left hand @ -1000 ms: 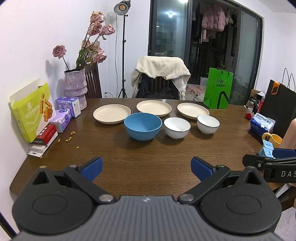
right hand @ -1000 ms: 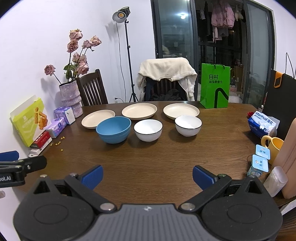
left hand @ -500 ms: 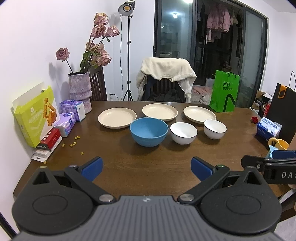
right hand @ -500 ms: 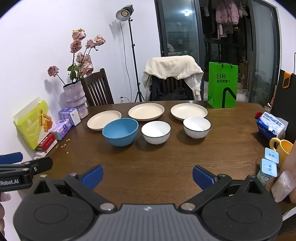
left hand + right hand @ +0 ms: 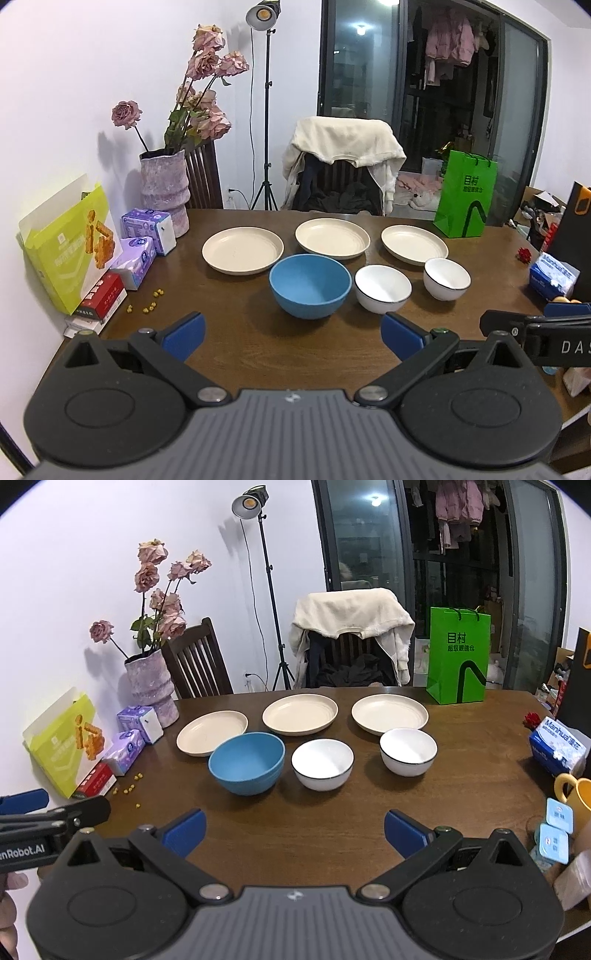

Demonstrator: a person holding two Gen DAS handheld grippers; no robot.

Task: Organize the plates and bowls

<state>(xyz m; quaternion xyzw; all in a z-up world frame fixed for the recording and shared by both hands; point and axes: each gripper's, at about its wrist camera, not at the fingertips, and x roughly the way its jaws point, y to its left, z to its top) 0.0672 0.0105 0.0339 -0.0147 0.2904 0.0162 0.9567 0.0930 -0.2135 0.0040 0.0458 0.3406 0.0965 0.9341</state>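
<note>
Three cream plates stand in a row on the brown table: left, middle, right. In front of them are a blue bowl and two white bowls with dark rims. The right wrist view shows the same blue bowl, white bowls and plates. My left gripper is open and empty, short of the blue bowl. My right gripper is open and empty, short of the bowls.
A vase of roses, tissue packs and a yellow-green box line the table's left edge, with crumbs nearby. A green bag stands at the back right. A tissue pack, a yellow mug and small cartons sit at the right.
Both grippers have risen and tilted a little, so the dishes sit lower and slightly nearer in view. The jaws stayed open. No dish has moved.
</note>
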